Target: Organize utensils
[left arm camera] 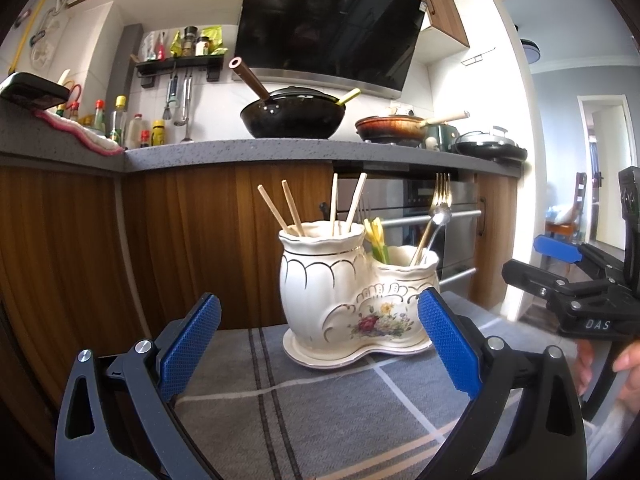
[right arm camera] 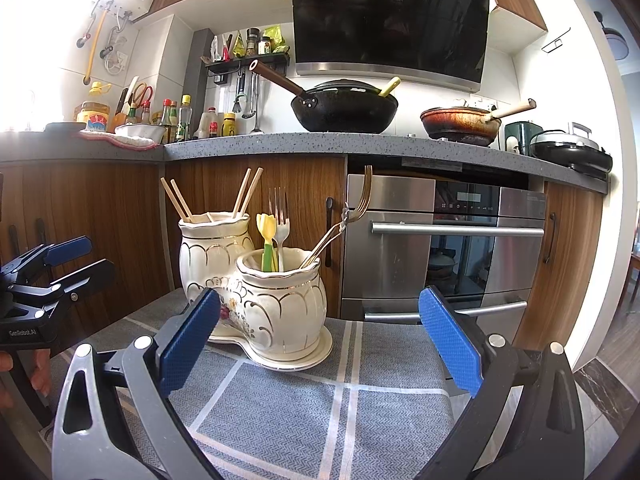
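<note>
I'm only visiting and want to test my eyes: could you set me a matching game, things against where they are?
Things:
1. chopsticks
2. yellow utensil
3. black wok
4. ceramic holder

Places:
A. on the grey checked cloth
B. taller pot of the holder
C. on the counter under the hood
D. lower pot, beside the forks

Pairs: 1-B, 2-D, 3-C, 4-A.

A cream floral two-pot ceramic holder [right arm camera: 256, 280] stands upright; chopsticks [right arm camera: 176, 200] lean in the taller pot, forks [right arm camera: 280, 220] in the lower, at its 3 o'clock.
</note>
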`<action>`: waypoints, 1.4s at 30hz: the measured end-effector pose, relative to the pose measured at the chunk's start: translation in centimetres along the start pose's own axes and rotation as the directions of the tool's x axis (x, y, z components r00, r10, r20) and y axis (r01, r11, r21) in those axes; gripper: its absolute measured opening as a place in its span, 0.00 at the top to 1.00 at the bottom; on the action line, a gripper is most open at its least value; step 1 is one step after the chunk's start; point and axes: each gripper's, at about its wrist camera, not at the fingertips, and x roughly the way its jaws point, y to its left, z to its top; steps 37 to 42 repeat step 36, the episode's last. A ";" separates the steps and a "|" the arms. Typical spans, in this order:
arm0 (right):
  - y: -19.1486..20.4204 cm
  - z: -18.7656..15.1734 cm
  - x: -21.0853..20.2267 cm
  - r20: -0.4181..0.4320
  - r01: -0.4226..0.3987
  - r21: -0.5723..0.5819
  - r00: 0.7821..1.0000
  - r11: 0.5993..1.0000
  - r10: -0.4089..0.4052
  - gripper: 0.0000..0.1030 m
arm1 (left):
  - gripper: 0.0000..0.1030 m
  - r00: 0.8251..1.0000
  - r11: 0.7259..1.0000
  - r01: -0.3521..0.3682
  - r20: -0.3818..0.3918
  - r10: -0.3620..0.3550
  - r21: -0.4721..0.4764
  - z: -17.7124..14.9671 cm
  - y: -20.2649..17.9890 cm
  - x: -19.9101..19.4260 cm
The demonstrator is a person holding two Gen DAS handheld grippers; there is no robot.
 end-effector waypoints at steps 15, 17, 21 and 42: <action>-0.1 -0.2 0.3 -0.008 0.005 0.004 1.000 1.000 -0.004 0.05 | 0.05 1.000 1.000 0.001 0.000 -0.001 0.000 0.0 0.0 0.0; -0.1 -0.2 0.3 -0.009 0.005 0.004 1.000 1.000 -0.005 0.05 | 0.05 1.000 1.000 0.001 0.000 -0.001 0.000 0.0 0.0 0.0; -0.1 -0.2 0.3 -0.010 0.006 0.004 1.000 1.000 -0.006 0.05 | 0.05 1.000 1.000 0.000 0.000 0.000 0.000 0.0 0.0 0.0; 0.0 -0.6 0.4 -0.011 0.011 0.006 1.000 1.000 -0.011 0.05 | 0.05 1.000 1.000 -0.018 -0.023 0.018 -0.011 -0.1 0.1 0.4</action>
